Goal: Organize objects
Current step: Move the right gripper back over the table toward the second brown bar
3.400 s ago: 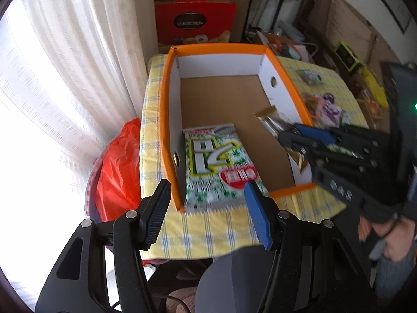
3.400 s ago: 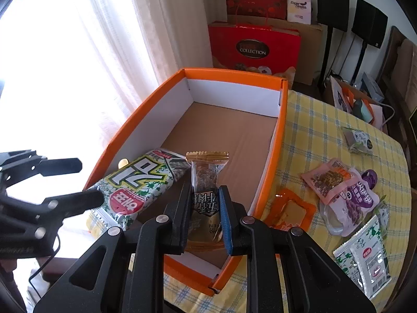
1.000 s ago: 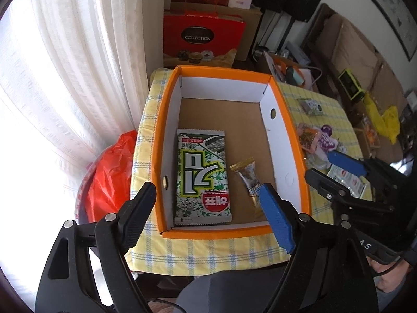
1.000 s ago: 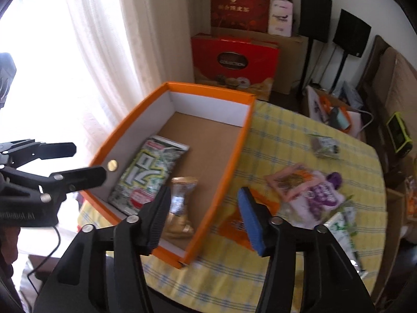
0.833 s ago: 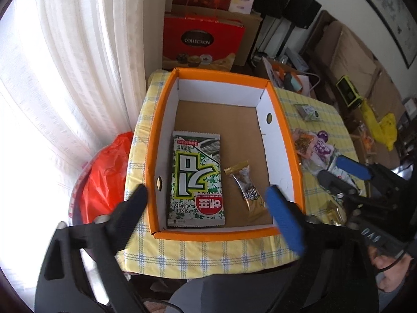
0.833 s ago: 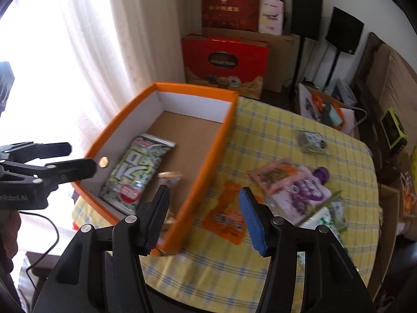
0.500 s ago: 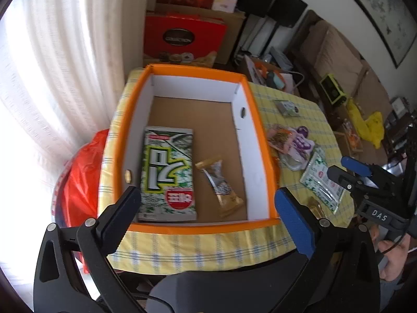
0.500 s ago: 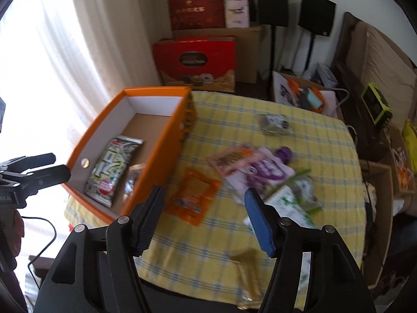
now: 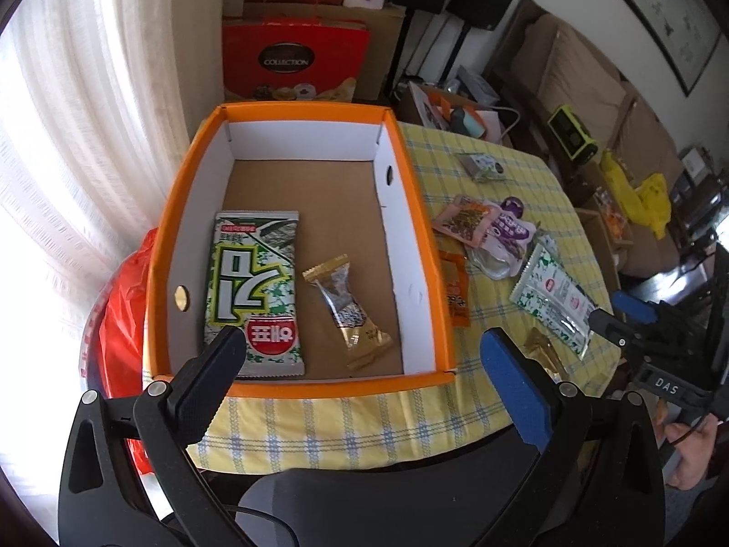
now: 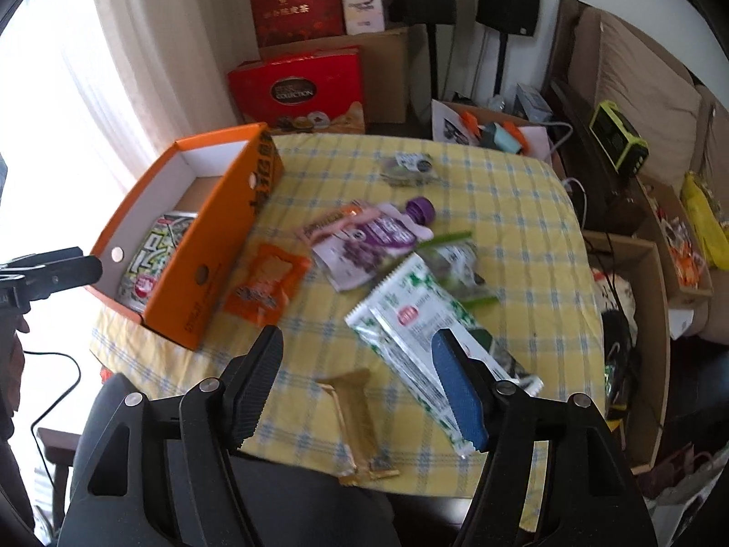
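**Asker:** While both your hands hang over the worktop (image 10: 524, 209), what lies below, and how would it feel to pick up?

**Me:** My right gripper (image 10: 364, 380) hangs with its jaws apart and nothing between them, above a gold-wrapped bar (image 10: 357, 415) near the worktop's front edge. I judge it light and fairly stiff, its foil glossy and likely slippery — I would pinch it across the narrow middle, not the crimped ends. Just beside it lies a long green-and-white packet (image 10: 423, 332), flat, crinkly and probably floppy; hold that near its centre so it does not sag.

**Asker:** And the soft things?

**Me:** A purple pouch (image 10: 373, 237) with a round cap looks squashy, so the cap end seems the firmest hold. An orange sachet (image 10: 266, 282) lies flat just beside the orange box (image 9: 426, 255), thin and hard to get under.

**Asker:** Your other hand?

**Me:** My left gripper (image 9: 360, 362) has its jaws spread wide, empty, over the box's near wall. Inside, on bare brown cardboard, rest a large seaweed packet (image 9: 253, 287) and a gold candy bar (image 9: 348, 312), side by side and apart.
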{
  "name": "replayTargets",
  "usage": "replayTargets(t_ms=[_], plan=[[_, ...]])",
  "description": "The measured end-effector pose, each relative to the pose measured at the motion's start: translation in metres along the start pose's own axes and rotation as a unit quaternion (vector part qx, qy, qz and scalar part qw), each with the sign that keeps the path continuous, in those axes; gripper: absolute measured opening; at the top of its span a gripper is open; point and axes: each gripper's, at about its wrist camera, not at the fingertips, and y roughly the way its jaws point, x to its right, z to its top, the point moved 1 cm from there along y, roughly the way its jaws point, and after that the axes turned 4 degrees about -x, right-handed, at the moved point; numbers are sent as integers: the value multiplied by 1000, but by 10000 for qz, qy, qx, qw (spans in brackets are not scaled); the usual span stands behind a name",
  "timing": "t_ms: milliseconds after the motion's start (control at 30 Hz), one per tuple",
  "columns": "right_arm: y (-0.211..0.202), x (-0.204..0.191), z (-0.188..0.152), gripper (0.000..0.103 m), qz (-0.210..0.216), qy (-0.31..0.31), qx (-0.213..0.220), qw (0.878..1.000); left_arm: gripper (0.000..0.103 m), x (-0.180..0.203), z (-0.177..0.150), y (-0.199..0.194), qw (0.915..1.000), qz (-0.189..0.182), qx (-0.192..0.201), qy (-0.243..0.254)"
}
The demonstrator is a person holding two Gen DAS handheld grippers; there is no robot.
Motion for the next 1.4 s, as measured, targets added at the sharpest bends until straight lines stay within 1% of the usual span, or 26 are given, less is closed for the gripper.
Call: replayTargets(t_ms=[67,167,233,333,433,567,733,800,833,933,1067,1167,1233,1300,1400], plan=[[0,8,-4,65,-3,83,13,10000,102,6,-1,1,10000,-11,-22,61],[0,16,-14,56,24,156,-41,9999,101,16,-4,4,9998,-51,-55,172],[0,18,-22,45,26,109,-106,9999,101,22,-5,5,9996,-108,-65,240],[4,19,-31,38,-13,27,-203,9998,100,30,-8,7,9993,-156,-80,336],[10,21,-39,33,116,57,-287,9995,98,40,-9,9,9988,-146,-93,448],[15,18,-48,32,255,36,-348,9991,97,48,-12,9,9984,-192,-93,521],[23,10,-59,32,277,-119,-464,9985,96,56,-15,10,9979,-206,-121,595],[29,10,-63,30,300,-120,-541,9980,96,59,-15,11,9978,-209,-129,614],[32,10,-64,28,299,-118,-573,9978,96,60,-15,11,9978,-212,-134,622],[38,12,-64,28,329,-76,-604,9976,96,63,-16,12,9975,-212,-143,652],[41,18,-63,28,233,-3,-593,9980,96,66,-16,14,9975,-202,-161,662],[40,26,-61,27,280,125,-560,9980,96,67,-16,15,9974,-220,-173,669],[43,32,-61,27,491,240,-578,9968,96,68,-15,16,9973,-238,-192,671],[45,36,-61,24,718,379,-618,9948,96,71,-15,18,9971,-276,-212,672],[52,45,-61,21,1141,759,-688,9882,96,74,-15,19,9969,-304,-234,692]])
